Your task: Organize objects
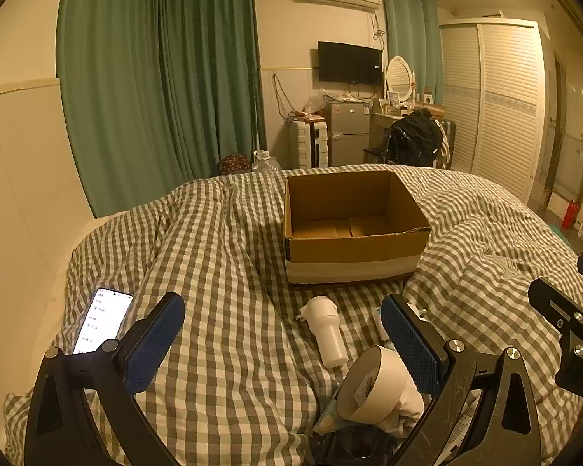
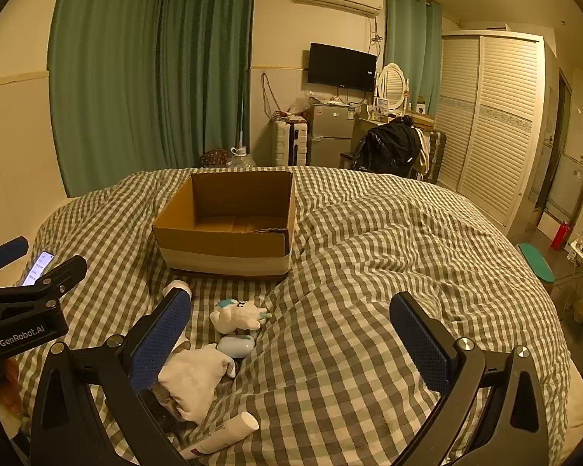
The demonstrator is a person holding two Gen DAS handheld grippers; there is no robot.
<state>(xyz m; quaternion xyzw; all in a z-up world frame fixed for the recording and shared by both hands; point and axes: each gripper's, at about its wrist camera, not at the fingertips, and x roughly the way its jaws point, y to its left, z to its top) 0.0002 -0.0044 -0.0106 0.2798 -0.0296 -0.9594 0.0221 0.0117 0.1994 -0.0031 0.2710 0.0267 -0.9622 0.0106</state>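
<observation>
Both grippers, left gripper (image 1: 281, 343) and right gripper (image 2: 291, 343), jaws wide apart, nothing held; best to straddle white cup (image 1: 327, 331) lying just before empty cardboard box (image 1: 353, 229), then drop inside.

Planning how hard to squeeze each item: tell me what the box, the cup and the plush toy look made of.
Box: brown corrugated cardboard, matte, with a torn, ragged front rim and a pale band round its base, perhaps tape.
Cup: smooth off-white, evenly curved; probably plastic, though the look leaves that open.
Plush toy: soft, fuzzy white fabric with a pale blue patch; it looks stuffed.
</observation>
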